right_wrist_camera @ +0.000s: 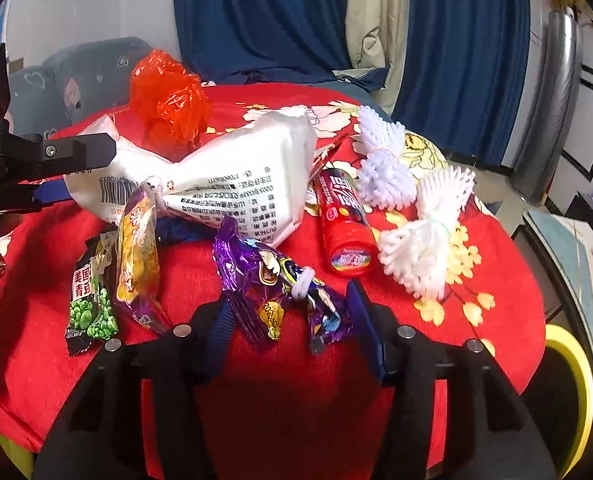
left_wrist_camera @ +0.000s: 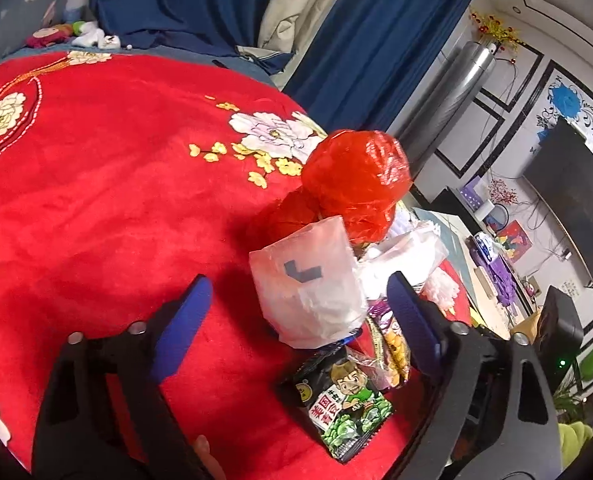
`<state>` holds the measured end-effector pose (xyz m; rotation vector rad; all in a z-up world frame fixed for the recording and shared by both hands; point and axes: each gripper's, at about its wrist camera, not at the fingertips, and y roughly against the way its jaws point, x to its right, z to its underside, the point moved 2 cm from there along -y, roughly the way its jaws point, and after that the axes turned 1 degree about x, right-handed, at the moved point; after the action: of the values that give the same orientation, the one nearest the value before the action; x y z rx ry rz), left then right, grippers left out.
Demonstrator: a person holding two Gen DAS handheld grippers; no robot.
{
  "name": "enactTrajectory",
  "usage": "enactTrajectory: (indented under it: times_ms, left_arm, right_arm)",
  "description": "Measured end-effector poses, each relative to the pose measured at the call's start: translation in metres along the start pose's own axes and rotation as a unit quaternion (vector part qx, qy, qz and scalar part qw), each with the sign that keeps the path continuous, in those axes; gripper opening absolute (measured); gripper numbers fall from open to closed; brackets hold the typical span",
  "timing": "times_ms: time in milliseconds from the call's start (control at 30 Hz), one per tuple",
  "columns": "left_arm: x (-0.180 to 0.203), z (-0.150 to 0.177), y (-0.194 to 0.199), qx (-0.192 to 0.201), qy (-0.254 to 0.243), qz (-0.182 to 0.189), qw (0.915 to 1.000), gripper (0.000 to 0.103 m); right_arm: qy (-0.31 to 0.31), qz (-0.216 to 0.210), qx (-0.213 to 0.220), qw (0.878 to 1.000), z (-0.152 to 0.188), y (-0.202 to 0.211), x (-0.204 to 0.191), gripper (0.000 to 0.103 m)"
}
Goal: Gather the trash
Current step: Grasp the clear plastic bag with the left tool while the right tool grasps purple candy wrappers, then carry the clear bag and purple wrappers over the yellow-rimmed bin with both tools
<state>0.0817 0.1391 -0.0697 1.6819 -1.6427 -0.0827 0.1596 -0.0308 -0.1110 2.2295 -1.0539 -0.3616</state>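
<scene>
Left wrist view: the left tongs point(left_wrist_camera: 296, 316) stand spread astride the white plastic bag point(left_wrist_camera: 310, 280). Neither blue pad presses it; the right-hand pad sits just beside its crumpled edge. The bag lies on the red floral blanket point(left_wrist_camera: 96, 200), with the red plastic bag point(left_wrist_camera: 356, 180) behind it and the green pea packet point(left_wrist_camera: 344, 404) in front. A yellow snack wrapper point(left_wrist_camera: 394, 344) lies under the bag's near edge.

Right wrist view: the right tongs point(right_wrist_camera: 292, 316) are part-spread around the purple wrapper point(right_wrist_camera: 280, 284). The fingers flank the foil at both ends, but firm pinching cannot be confirmed. The red tube point(right_wrist_camera: 342, 224) and two white foam nets point(right_wrist_camera: 416, 236) lie near on the blanket, apart from the tongs.

Assessment: both tongs appear to be at the grasp stage. For a sound grip, the left should bite the bag's bunched middle, not a loose flap. The right should gather the foil's crumpled centre and avoid catching the blanket pile. Thin film may slip, so each hold should be confirmed before lifting.
</scene>
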Motion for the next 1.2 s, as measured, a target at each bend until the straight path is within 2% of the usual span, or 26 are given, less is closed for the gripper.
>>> enactTrajectory:
  times_ms: [233,467,733,1200]
  left_arm:
    - [0.006,-0.001,0.006,0.013,-0.018,0.004,0.9998,0.044]
    - [0.011,0.0,0.016,0.037,-0.036,0.005,0.9986,0.029]
    - [0.037,-0.007,0.039,0.073,-0.08,0.027,0.9937,0.027]
    - [0.073,-0.016,0.052,0.107,-0.107,0.045,0.9875,0.027]
  right_arm:
    - [-0.021,-0.007,0.006,1.0,0.005,0.01,0.001,0.051]
    - [-0.045,-0.017,0.023,0.999,0.01,0.026,0.009,0.042]
    - [-0.065,-0.025,0.034,0.997,0.009,0.036,0.017,0.034]
    - [-0.107,-0.015,0.077,0.991,-0.001,0.07,0.052,0.033]
